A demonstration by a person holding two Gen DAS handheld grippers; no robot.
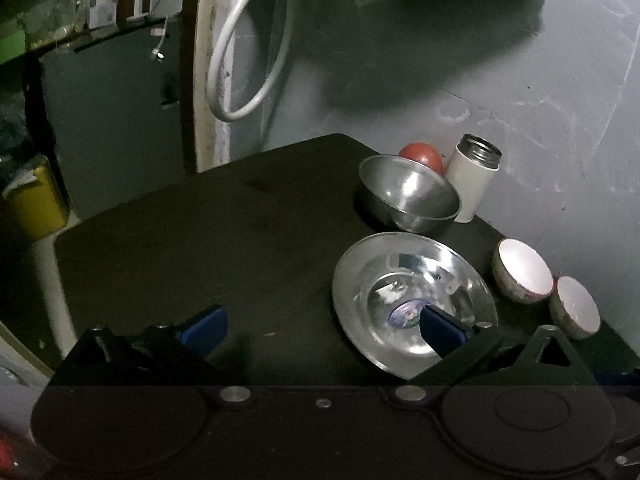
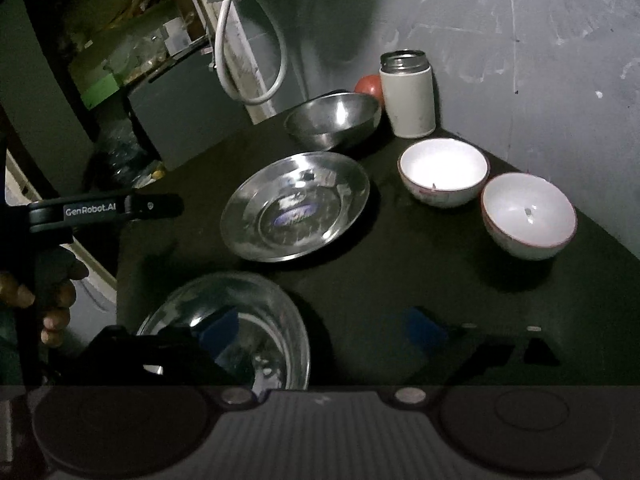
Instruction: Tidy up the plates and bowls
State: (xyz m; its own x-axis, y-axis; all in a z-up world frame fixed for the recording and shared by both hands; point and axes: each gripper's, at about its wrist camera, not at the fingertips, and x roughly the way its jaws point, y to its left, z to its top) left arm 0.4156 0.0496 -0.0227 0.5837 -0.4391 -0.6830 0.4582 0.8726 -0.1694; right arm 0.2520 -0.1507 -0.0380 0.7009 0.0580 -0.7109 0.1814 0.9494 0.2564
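Observation:
On a black table [image 1: 208, 240] stand a steel plate [image 1: 414, 300], a steel bowl [image 1: 408, 194] behind it, and two white ceramic bowls [image 1: 522, 276] [image 1: 576, 306] to its right. My left gripper [image 1: 320, 328] is open, its right finger over the plate's near part. In the right wrist view the steel plate [image 2: 296, 204], steel bowl [image 2: 334, 120] and white bowls [image 2: 444, 170] [image 2: 528, 214] show too. A second steel plate [image 2: 240, 324] lies near, under the left finger of my open right gripper [image 2: 320, 336].
A white flask [image 1: 474, 176] and a red round object [image 1: 422, 154] stand against the grey wall at the back. A white hose [image 1: 240, 60] hangs to the left. A yellow bin [image 1: 36, 200] sits beyond the table's left edge. The left gripper's body [image 2: 104, 210] shows at left.

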